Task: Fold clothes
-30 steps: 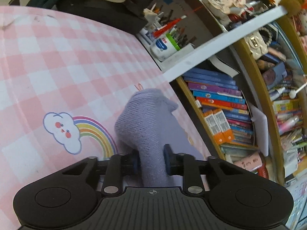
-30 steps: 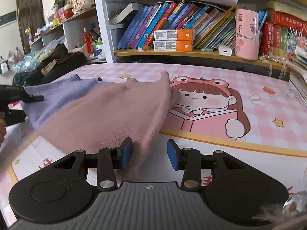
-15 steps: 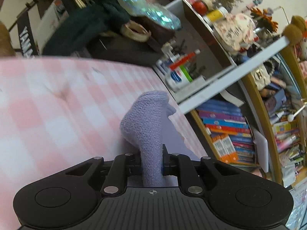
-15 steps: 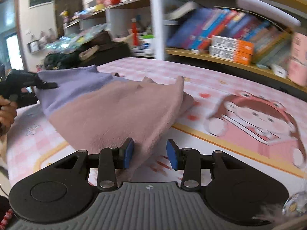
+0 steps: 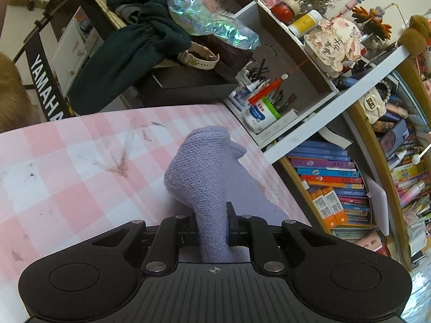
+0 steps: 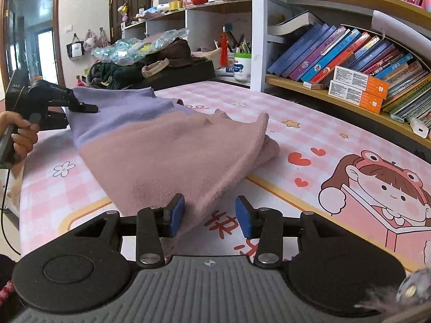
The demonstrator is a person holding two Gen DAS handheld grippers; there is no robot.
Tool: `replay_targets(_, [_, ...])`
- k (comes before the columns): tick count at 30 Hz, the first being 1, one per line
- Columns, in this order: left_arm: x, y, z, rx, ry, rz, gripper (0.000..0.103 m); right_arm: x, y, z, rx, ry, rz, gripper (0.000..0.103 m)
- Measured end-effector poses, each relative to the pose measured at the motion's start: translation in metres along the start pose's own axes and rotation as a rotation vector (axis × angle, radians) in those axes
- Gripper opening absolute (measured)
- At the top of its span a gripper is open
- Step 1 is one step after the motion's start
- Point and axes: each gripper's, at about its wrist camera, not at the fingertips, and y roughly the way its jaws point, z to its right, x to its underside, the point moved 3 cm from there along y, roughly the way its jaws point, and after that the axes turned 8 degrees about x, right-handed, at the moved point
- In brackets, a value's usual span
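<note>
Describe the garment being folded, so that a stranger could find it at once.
On the pink checked table mat, before the bookshelf, lies one soft garment. It alone is two-coloured: lilac at the end the left gripper pinches, dusty pink towards the open right gripper.

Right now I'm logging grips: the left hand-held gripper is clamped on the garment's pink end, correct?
Not quite: the left hand-held gripper is clamped on the garment's purple end, as the left wrist view shows.
</note>
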Motion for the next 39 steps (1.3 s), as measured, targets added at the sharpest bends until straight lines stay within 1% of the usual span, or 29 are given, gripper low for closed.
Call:
replay_targets(6, [-0.004,-0.002,0.018,0.015,0.058,0.008,0.013,0.0,0.001,0.001,-0.006,0.009,-0.007,0.04])
replay_targets(9, [-0.005,-0.006,0.034,0.034,0.098,0.016,0.013,0.001,0.002,0.002,-0.009,0.015,-0.01,0.04])
replay_targets(13, [-0.004,-0.01,0.072,0.074,0.192,0.024,0.013,0.0,0.003,0.003,-0.012,0.024,-0.014,0.04])
replay_targets(16, [0.001,-0.012,0.106,0.12,0.278,0.021,0.013,0.0,0.003,0.004,-0.014,0.03,-0.017,0.041])
replay_targets(22, [0.025,-0.008,0.167,0.209,0.428,-0.014,0.014,0.0,0.003,0.005,-0.017,0.041,-0.021,0.041])
replay_targets(27, [0.058,0.001,0.204,0.255,0.549,-0.072,0.014,0.0,0.004,0.006,-0.024,0.051,-0.025,0.041])
replay_targets(30, [0.094,0.009,0.223,0.25,0.69,-0.135,0.015,0.0,0.005,0.008,-0.033,0.061,-0.027,0.041])
replay_targets(32, [0.128,0.017,0.229,0.22,0.812,-0.211,0.018,0.0,0.005,0.009,-0.036,0.064,-0.028,0.041])
replay_targets(34, [0.161,0.027,0.23,0.19,0.93,-0.296,0.025,0.0,0.006,0.009,-0.04,0.067,-0.028,0.041])
replay_targets(35, [0.175,0.03,0.227,0.177,0.978,-0.329,0.027,0.0,0.006,0.009,-0.042,0.068,-0.028,0.041])
replay_targets(36, [0.187,0.032,0.225,0.163,1.024,-0.352,0.032,0.0,0.006,0.01,-0.043,0.069,-0.028,0.041])
replay_targets(37, [0.197,0.034,0.222,0.153,1.061,-0.366,0.038,0.0,0.006,0.01,-0.045,0.071,-0.029,0.041])
replay_targets(39, [0.206,0.034,0.219,0.144,1.103,-0.361,0.041,0.0,0.006,0.011,-0.052,0.076,-0.03,0.041])
